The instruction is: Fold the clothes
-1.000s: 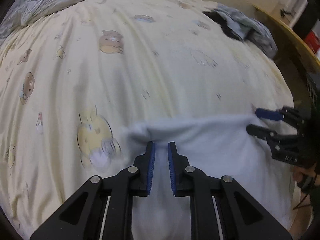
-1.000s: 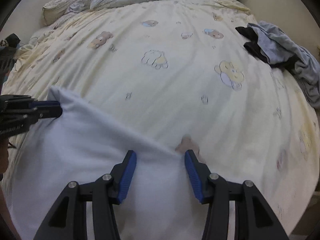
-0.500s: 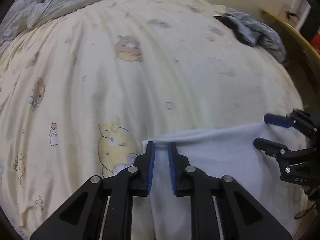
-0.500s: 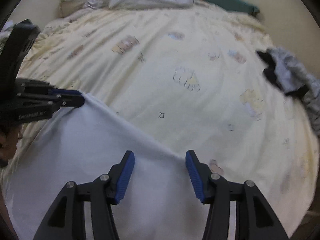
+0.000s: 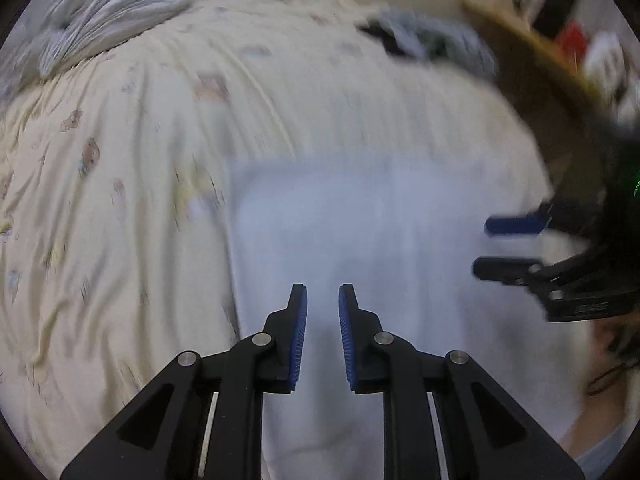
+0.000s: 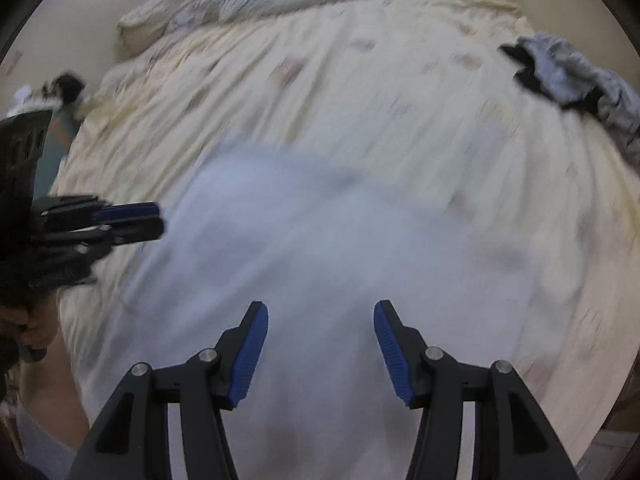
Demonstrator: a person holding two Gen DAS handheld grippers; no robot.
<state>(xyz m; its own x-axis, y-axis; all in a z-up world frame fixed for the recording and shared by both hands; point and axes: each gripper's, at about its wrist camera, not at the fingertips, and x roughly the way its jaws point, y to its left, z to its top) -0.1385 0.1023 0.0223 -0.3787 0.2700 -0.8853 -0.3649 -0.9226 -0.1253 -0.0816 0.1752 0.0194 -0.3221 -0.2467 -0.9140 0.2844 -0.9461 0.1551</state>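
— White cloth (image 5: 360,220) lies spread flat on the bed (image 5: 120,200), near the edge closest to us. It is a piece of clothing, but the pictures are blurry, so I can't tell what kind.

— What is the bed like?

— It has a pale yellow sheet with little cartoon animals on it. A crumpled grey blanket (image 5: 100,12) sits at the far left corner. A small pile of grey and black clothes (image 6: 572,76) sits by the right edge, well apart from the white cloth.

— Where is the left gripper (image 5: 323,296)?

— It hangs over the white cloth, pointing down at it. Its two blue pads (image 5: 299,332) are a small way apart. Nothing is between them, and they are not pinching the cloth.

— And the right gripper (image 6: 320,312)?

— It hangs over the white cloth too, more to the right side of it. Its jaws are wide apart and are opening. Nothing is between them, only the cloth lying below.

— Can you see the person?

— Only a bit. A hand (image 6: 28,324) holds the left gripper's handle at the near edge of the bed.

— Anything beside the bed?

— A brown wooden board (image 5: 532,52) runs along the right side, with red and white things on it. They are too blurry to name.
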